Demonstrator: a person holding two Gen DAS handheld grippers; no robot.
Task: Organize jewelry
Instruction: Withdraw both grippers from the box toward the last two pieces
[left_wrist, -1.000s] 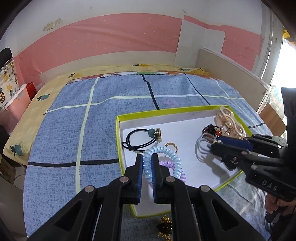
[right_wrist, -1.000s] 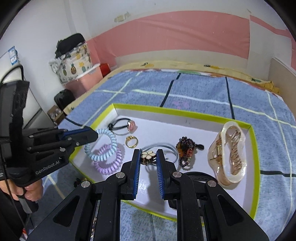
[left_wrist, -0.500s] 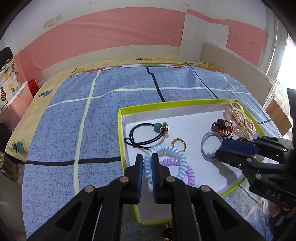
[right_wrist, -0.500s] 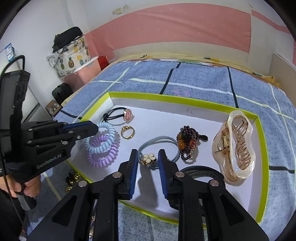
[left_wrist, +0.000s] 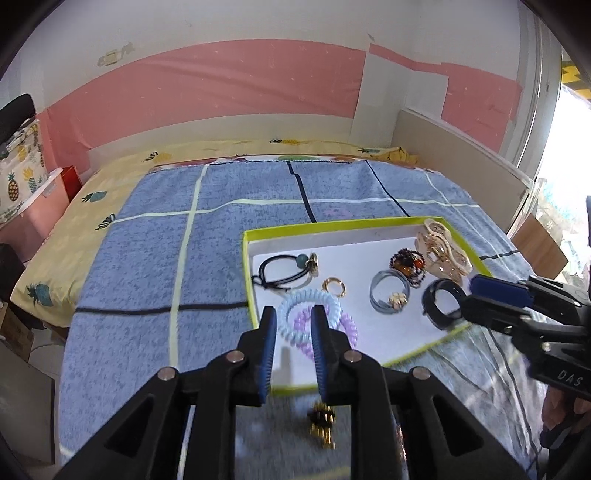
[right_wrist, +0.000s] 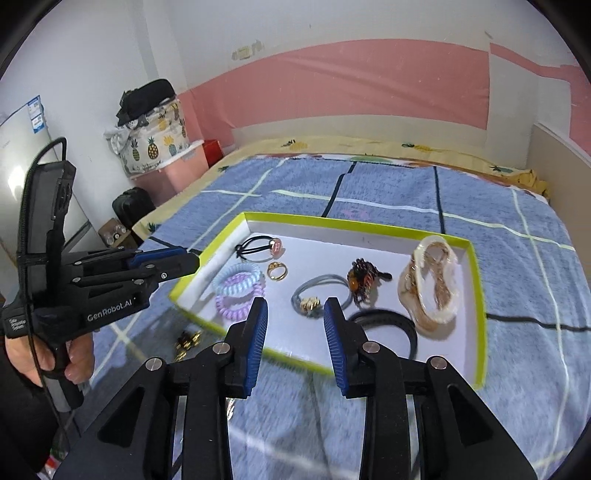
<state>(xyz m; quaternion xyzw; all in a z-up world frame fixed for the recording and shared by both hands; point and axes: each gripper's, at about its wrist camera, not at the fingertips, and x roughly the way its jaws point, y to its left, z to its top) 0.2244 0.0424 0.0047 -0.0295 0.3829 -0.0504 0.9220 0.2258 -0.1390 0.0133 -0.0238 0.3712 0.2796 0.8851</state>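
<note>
With both hand-held grippers, left (left_wrist: 293, 326) and right (right_wrist: 295, 319), just opened and empty, I eye the small gold-and-black beaded trinket (right_wrist: 187, 340) on the blue bedspread (right_wrist: 406, 192) beside the lime-rimmed white tray (right_wrist: 479, 314): light, slippery, best pinched across its middle.

Ahead of the tool lies a bed (left_wrist: 155, 258) under a blue checked blanket (right_wrist: 461, 206), with a yellow pineapple sheet (left_wrist: 66, 236) at its far-left edge. Beyond, a white wall carries a pink band (left_wrist: 221, 85). Far right, a bright window (left_wrist: 565, 122) pours in daylight. Left, a pink storage box (right_wrist: 173, 173).
</note>
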